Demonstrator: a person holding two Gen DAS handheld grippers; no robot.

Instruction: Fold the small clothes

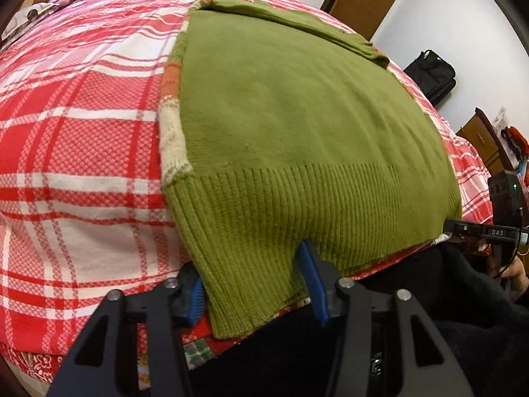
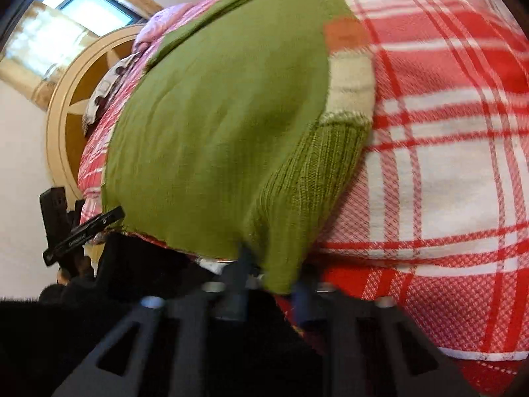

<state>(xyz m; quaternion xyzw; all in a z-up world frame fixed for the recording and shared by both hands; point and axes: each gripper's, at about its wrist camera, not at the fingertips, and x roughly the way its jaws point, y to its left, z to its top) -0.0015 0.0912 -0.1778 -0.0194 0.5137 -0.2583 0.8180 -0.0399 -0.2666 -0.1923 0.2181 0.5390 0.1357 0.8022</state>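
Left wrist view: the left gripper (image 1: 253, 292) stands open, its blue pads either side of the sweater (image 1: 297, 115) hem corner. The right gripper (image 2: 271, 284) likewise straddles the other hem corner, open. Beyond, the sweater lies flat on the plaid bedspread (image 1: 82, 115).

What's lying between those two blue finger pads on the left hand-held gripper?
The green sweater's ribbed hem hangs between the left hand-held gripper's pads, seen in the left wrist view.
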